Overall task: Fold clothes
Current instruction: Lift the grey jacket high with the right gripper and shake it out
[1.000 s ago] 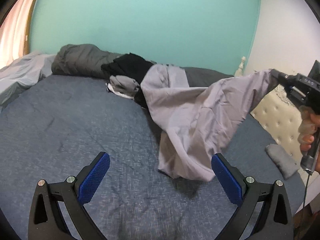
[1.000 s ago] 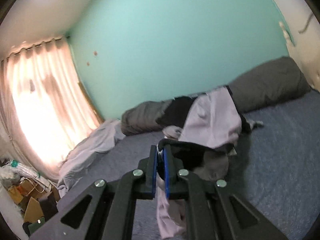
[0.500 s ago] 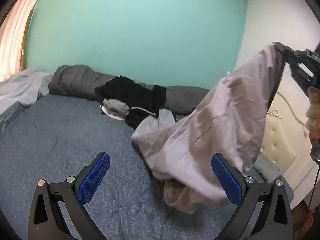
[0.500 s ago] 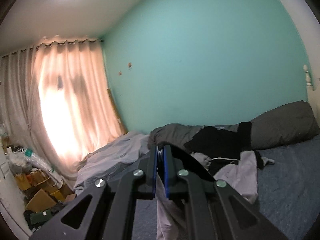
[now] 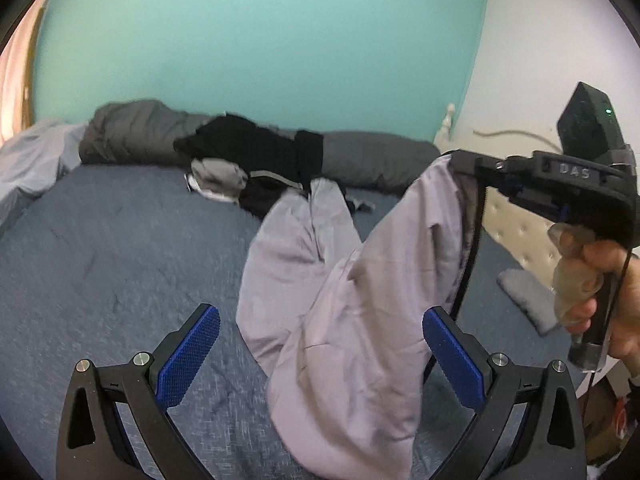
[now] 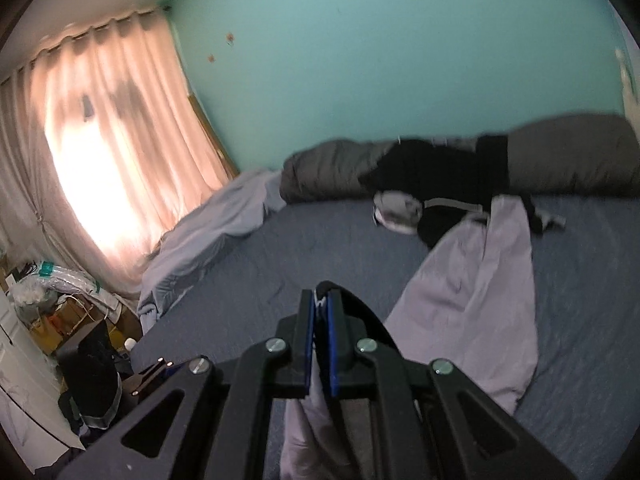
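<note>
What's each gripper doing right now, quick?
Left gripper: open, holding nothing.
Right gripper: shut on the lilac garment, one end lifted, the rest draped on the bed.

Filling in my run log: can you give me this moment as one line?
step: lifting shirt | right tongs: shut on lilac shirt, one end raised | left tongs: open, empty | shirt's far end: on bed

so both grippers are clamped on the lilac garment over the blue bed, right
Not quite. Only the right gripper is shut on the lilac garment. The left gripper is open, its blue pads wide apart with the cloth hanging between them, ungripped; the left wrist view shows this. The garment does hang over the blue bed.
</note>
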{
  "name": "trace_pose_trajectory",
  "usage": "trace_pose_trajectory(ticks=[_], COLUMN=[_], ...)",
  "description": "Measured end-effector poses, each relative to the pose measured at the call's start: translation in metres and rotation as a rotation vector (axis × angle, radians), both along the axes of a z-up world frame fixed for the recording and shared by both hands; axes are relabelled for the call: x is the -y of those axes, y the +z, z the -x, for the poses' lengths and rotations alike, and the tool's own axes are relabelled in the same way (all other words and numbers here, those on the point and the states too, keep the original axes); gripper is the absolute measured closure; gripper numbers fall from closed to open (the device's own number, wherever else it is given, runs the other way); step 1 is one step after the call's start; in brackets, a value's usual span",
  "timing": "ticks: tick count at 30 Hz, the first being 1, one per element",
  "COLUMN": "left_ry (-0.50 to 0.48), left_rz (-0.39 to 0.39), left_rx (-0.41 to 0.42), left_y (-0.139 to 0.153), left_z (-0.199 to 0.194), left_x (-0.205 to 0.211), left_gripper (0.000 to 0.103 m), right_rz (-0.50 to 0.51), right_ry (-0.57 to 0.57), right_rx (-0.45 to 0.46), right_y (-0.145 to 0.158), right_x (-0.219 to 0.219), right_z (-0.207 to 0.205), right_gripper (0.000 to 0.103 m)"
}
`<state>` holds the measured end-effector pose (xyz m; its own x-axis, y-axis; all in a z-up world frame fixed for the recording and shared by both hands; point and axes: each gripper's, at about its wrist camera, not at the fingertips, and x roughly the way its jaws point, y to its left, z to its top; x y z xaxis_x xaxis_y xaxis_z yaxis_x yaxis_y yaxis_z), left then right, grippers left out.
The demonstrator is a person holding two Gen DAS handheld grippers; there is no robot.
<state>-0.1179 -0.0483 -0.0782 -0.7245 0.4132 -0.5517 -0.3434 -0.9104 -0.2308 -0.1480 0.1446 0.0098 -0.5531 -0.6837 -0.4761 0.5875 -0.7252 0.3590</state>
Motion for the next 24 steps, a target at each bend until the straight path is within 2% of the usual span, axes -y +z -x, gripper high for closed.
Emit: trace_pose_trajectory(ticks=[6, 11, 15, 19, 24], left_ry=[-0.003, 0.028, 0.010, -0.056, -0.097], left_rz=[0.014, 0.037, 0.048, 0.036, 0.051], left_rx=[0.053, 0.100, 0.116, 0.114, 0.107], left_y=[-0.048, -0.086, -0.105, -0.112, -0.114], left_z=[0.028, 0.052, 0.062, 0.072, 0.084], left_x=[-0.008, -0.005, -0.009, -0.020, -0.035], left_gripper=[0.000, 0.000, 0.000, 0.000, 0.000], right_rz=[-0.030, -0.050, -0.039, -0.018, -0.072], right_ry=[0.022, 0.029, 0.030, 0.036, 0.042], right_rx=[0.110, 0.153, 0.175, 0.192, 0.182], right_y=[-0.067, -0.105, -0.124, -0.134, -0.142], right_x=[0.012, 0.014, 0.014, 0.011, 0.013], right_z=[0.037, 0.057, 0.069, 0.076, 0.080], right_gripper=[0.097, 0.094, 0.094, 0.093, 0.093])
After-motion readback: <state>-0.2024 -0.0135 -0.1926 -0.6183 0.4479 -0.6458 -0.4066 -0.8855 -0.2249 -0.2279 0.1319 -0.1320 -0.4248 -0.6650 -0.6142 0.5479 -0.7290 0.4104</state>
